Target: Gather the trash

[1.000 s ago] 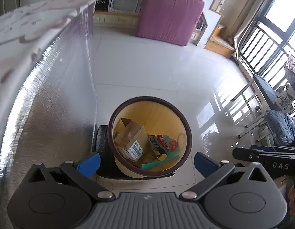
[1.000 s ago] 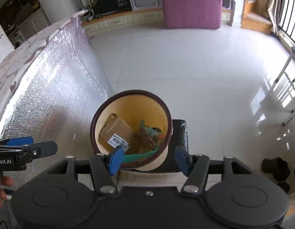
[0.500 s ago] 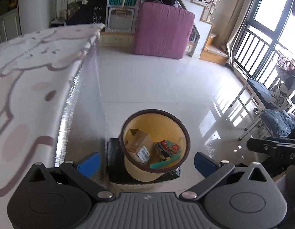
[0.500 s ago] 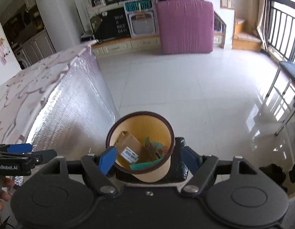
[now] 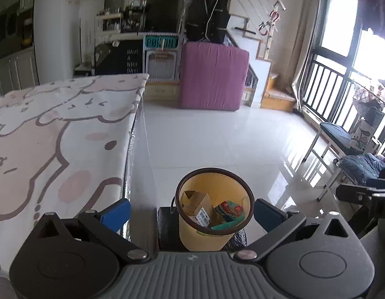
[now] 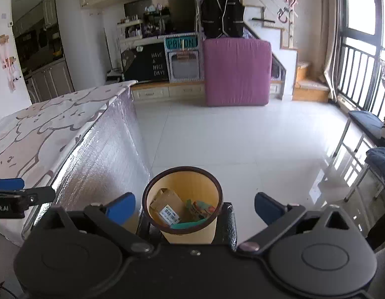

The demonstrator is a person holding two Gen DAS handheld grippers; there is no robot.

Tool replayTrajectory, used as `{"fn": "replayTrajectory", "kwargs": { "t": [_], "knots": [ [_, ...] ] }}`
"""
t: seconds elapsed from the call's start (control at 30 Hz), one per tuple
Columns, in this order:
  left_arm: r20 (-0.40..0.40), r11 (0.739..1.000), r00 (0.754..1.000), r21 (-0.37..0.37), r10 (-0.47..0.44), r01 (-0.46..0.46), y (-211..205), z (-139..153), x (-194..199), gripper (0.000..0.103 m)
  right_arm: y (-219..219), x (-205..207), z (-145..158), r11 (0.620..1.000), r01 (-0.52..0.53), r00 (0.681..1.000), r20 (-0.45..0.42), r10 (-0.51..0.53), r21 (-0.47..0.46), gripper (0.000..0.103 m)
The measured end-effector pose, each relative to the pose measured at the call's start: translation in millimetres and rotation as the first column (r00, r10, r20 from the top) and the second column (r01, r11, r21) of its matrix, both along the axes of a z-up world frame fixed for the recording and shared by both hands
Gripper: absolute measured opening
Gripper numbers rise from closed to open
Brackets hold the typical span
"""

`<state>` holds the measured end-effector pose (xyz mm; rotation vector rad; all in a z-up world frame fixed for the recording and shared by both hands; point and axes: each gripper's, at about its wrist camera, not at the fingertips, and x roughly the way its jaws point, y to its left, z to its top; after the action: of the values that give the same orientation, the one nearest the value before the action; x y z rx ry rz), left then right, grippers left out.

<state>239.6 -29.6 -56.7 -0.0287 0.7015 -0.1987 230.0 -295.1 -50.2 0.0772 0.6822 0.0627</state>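
From the left wrist view, the left gripper [image 5: 192, 210] has its blue fingers [image 5: 117, 211] spread wide, with nothing between them. Framed in that gap stands a yellow bin [image 5: 214, 218] with a dark brown rim, upright on the white tiled floor [image 5: 217, 137] and backed against a black block [image 5: 167, 226]. Inside lie a brown cardboard box [image 5: 196, 205] with a white barcode label, a red-and-green wrapper [image 5: 228, 210] and a teal strip [image 5: 223, 225]. To the left runs the worktop [image 5: 55, 137], covered in a cloth printed with cartoon sheep, its side hung with silver foil. At the far wall a black board [image 5: 129, 61] reads "HAVE A NICE DAY!", a teal sign [image 5: 161, 42] reads roughly "POLON", its middle letters unclear, and a purple mattress [image 5: 213, 76] leans upright. The right gripper [image 5: 362, 196] shows at the right edge, side-on.

From the right wrist view, the right gripper [image 6: 194, 205] also has its fingers [image 6: 121, 208] held far apart and empty. The bin [image 6: 183, 208] sits between them on the floor [image 6: 230, 137], just beside the foil-sided worktop [image 6: 55, 122]. The box [image 6: 165, 203], its barcode label facing up, the wrapper [image 6: 201, 208] and the teal strip [image 6: 188, 224] rest inside. The board [image 6: 156, 63], the teal sign [image 6: 181, 42] and the mattress [image 6: 237, 71] stand at the back wall. The left gripper [image 6: 15, 196] pokes in at the left edge, lettered "obot.AI".
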Motion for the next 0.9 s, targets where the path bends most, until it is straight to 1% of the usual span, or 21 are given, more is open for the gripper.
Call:
{"fn": "replayTrajectory", "kwargs": {
  "t": [0.13, 0.3, 0.43, 0.6, 0.9],
  "knots": [
    [0.036, 1.000, 0.999, 0.021, 0.017, -0.018, 5.4, -6.5, -21.1, 0.103, 4.2, -22.7, -2.1, 1.000, 0.022, 0.999, 0.030, -0.021, -0.021, 0.103],
    [0.057, 0.999, 0.997, -0.003, 0.049, -0.049, 14.8, -11.4, -42.1, 0.103, 9.8, -48.1, -4.3, 0.999, 0.032, 0.998, 0.051, -0.030, -0.040, 0.103],
    [0.075, 0.998, 0.995, 0.009, 0.065, -0.066, 17.5, -11.4, -56.1, 0.103, 12.7, -62.5, -5.5, 0.998, 0.045, 0.997, 0.064, -0.042, -0.045, 0.103],
    [0.081, 0.997, 0.994, 0.010, 0.072, -0.073, 19.5, -14.0, -68.8, 0.103, 12.6, -78.9, -8.2, 0.997, 0.061, 0.996, 0.075, -0.057, -0.047, 0.103],
    [0.083, 0.997, 0.995, 0.033, 0.061, -0.064, 16.9, -19.0, -83.5, 0.103, 15.4, -95.3, -13.9, 0.996, 0.065, 0.996, 0.063, -0.062, -0.058, 0.103]
  ]
}}
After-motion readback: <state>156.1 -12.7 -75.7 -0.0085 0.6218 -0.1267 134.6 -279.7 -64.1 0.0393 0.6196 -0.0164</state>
